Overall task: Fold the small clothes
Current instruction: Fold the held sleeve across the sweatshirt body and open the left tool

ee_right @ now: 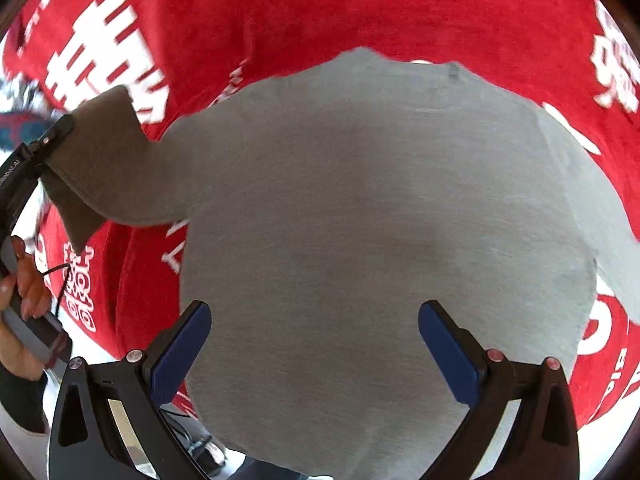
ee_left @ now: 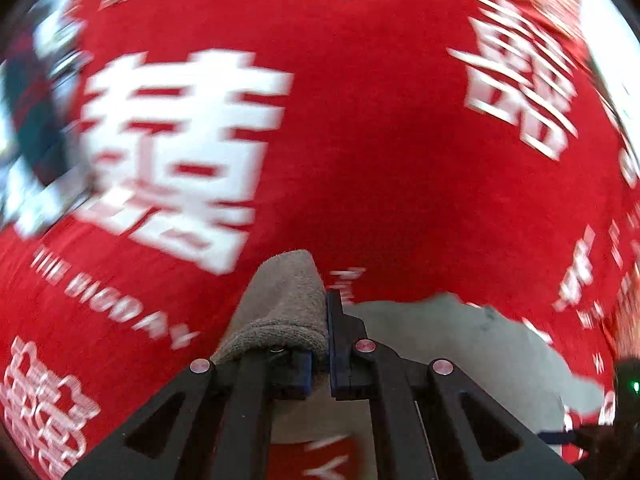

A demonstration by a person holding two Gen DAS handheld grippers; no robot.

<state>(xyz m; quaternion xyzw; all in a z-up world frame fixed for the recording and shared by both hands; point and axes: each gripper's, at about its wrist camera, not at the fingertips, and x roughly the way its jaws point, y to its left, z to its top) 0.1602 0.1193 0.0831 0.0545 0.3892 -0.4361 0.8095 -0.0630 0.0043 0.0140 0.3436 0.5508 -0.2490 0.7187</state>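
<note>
Writing: the red cloth (ee_left: 360, 128) covering the work surface is carrying large white Chinese-style characters and smaller Latin lettering. In the left wrist view the frame is motion-blurred; a line at lower left is reading roughly "THE HIGDAY", but this cannot be confirmed. On the handle at the left edge of the right wrist view, a small printed word ending in "robot AI" is partly readable.

Left gripper (ee_left: 320, 320): its fingers are pinching a thick fold of the grey garment (ee_left: 288, 304) at lower centre of the frame, with more grey fabric lying flat at lower right.

Right gripper (ee_right: 314, 344): its blue pads (ee_right: 182, 350) are standing spread wide apart, hovering over the grey garment (ee_right: 360, 220), gripping nothing.

View differences: only the right wrist view is showing the garment's full spread across the frame centre on the red cloth (ee_right: 320, 12), with one sleeve lifted at upper left by the left gripper (ee_right: 52, 140), and the person's left hand (ee_right: 20, 300) at the lower left edge.
</note>
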